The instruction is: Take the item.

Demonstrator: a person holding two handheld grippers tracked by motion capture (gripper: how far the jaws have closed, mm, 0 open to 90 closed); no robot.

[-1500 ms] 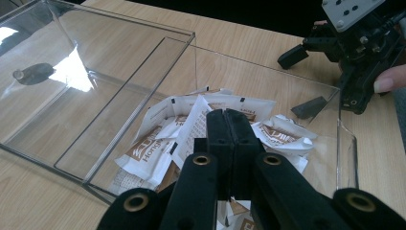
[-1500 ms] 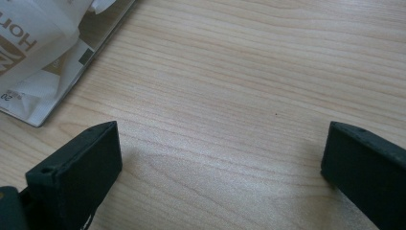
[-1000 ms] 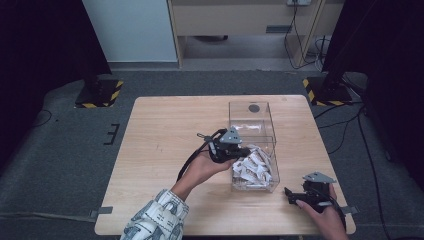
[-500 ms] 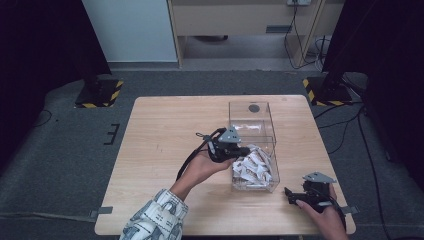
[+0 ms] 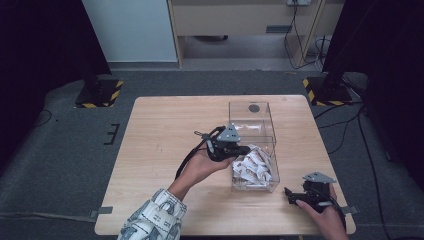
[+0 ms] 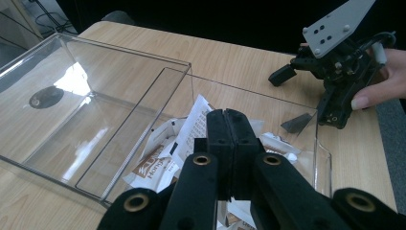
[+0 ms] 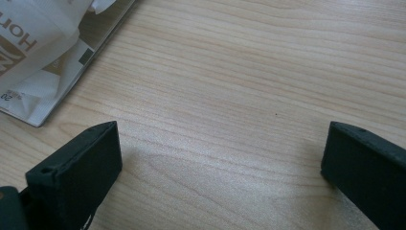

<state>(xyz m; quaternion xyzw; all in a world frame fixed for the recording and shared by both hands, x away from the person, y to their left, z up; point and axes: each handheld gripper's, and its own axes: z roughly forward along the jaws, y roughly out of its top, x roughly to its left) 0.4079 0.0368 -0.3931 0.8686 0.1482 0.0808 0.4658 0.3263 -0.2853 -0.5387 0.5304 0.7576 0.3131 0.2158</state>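
Hovering my left gripper [image 5: 246,149], jaws pinched together on nothing, over the sachets [image 5: 254,167] in the clear box's [image 5: 235,112] near half, right gripper [image 5: 290,192] parked wide on the table [image 5: 160,130], probably waiting.

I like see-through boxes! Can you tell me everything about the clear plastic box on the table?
The clear plastic box is a long, open-topped rectangle with thin, glossy see-through walls, standing flat on the light wooden table, right of its middle. Its far half is empty, with a dark round spot showing at the bottom. Its near half holds a pile of white and brown paper sachets with printed writing. The left gripper, jaws shut together, pokes over the box's left wall above the sachets; whether it touches them cannot be told.
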